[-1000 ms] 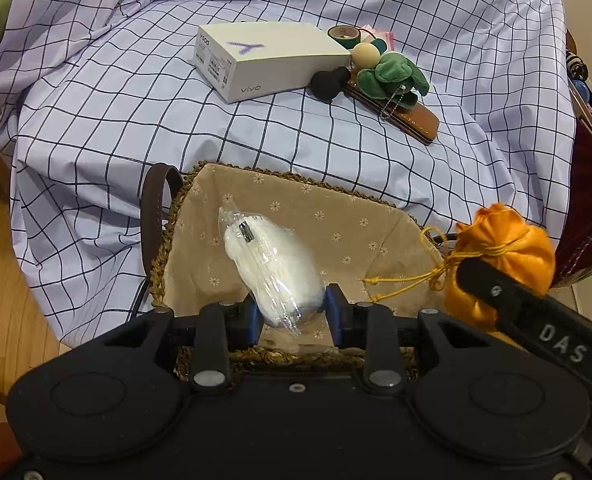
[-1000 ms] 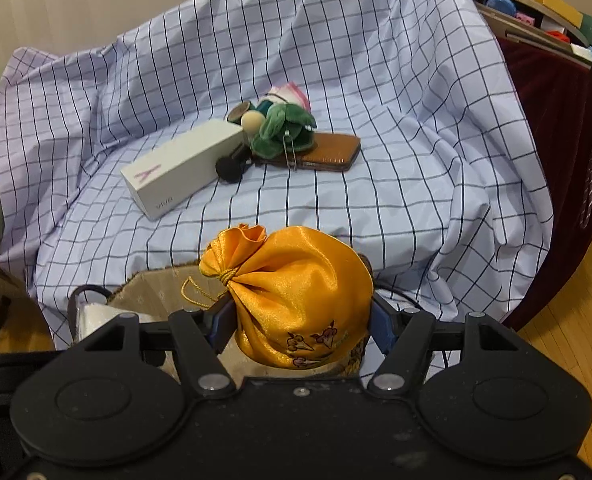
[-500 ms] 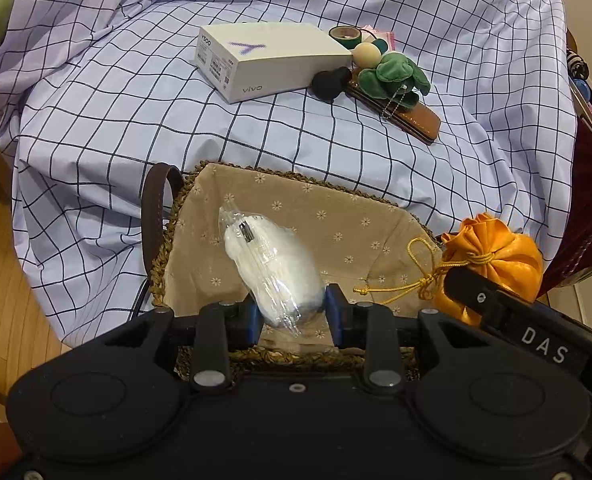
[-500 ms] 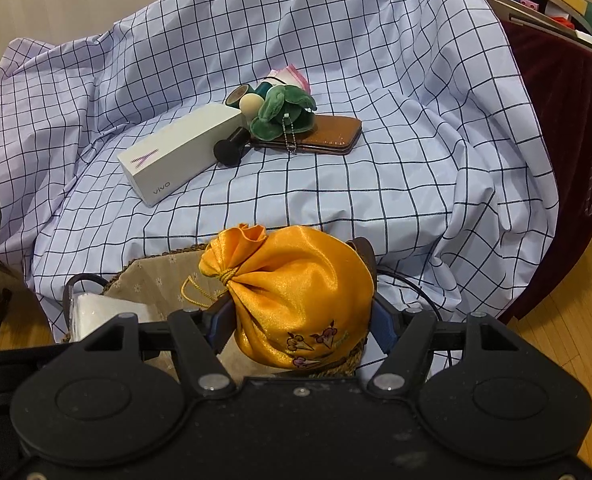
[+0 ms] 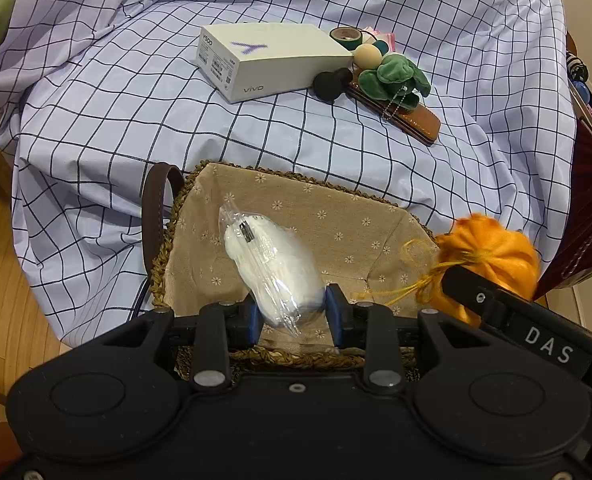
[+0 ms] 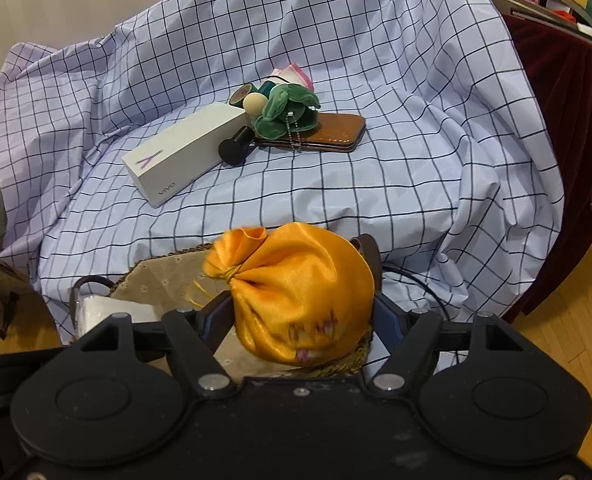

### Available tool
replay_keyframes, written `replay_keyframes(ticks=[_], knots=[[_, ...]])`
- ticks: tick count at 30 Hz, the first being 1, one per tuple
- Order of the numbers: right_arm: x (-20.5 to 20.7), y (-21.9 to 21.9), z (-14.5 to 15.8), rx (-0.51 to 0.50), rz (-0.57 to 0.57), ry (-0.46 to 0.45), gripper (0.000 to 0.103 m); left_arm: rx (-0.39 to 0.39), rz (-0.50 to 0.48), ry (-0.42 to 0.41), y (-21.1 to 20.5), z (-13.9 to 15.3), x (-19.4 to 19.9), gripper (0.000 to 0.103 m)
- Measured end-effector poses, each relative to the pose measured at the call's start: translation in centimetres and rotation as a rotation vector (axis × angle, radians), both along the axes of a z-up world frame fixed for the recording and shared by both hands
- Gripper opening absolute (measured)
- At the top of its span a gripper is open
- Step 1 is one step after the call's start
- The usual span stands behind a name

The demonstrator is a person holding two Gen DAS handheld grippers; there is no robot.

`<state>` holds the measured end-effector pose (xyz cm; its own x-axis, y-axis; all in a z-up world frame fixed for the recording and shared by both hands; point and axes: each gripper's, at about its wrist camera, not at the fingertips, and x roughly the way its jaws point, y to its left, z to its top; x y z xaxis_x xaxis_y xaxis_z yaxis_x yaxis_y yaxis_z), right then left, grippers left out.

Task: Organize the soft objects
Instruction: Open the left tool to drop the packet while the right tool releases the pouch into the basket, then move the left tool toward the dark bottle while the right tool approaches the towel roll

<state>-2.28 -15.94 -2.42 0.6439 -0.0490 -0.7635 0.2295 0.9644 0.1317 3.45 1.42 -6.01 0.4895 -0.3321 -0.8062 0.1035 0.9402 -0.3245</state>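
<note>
My left hand-held gripper [image 5: 294, 312], lower centre of its frame, pinches a plastic-wrapped white soft item [image 5: 272, 268] over the lined woven basket [image 5: 335, 216]. My right hand-held gripper [image 6: 299, 316] has just been widening its jaws; the orange satin pouch [image 6: 299, 292] sits between them, blurred, above the basket's right end, and the pads no longer visibly press it. Right finger lettering reads "DAS". Upper centre, on the checked cloth [image 5: 116, 100], a white box [image 5: 272, 58] reads "vivo", "Y500" and a purple "Y". Beside it lies a green plush [image 5: 393, 78].
</note>
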Motion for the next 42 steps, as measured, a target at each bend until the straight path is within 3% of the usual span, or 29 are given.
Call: replay_keyframes(ticks=[8, 15, 30, 34, 42], knots=[[-0.2, 0.1, 0.2, 0.002, -0.003, -0.015, 0.073, 0.011, 0.0, -0.001, -0.1, 0.1, 0.1, 0.034], [-0.2, 0.0, 0.2, 0.003, -0.004, -0.014, 0.073, 0.026, -0.008, -0.03, -0.5, 0.5, -0.3, 0.051], [-0.2, -0.3, 0.1, 0.009, -0.022, -0.011, 0.073, 0.058, 0.01, -0.051, -0.5, 0.9, -0.6, 0.053], [-0.2, -0.6, 0.0, 0.013, -0.032, -0.008, 0.073, 0.08, 0.021, -0.071, -0.5, 1.3, -0.9, 0.06], [0.6, -1.3, -0.4, 0.02, -0.057, 0.012, 0.073, 0.124, 0.02, -0.091, -1.0, 1.8, -0.4, 0.063]])
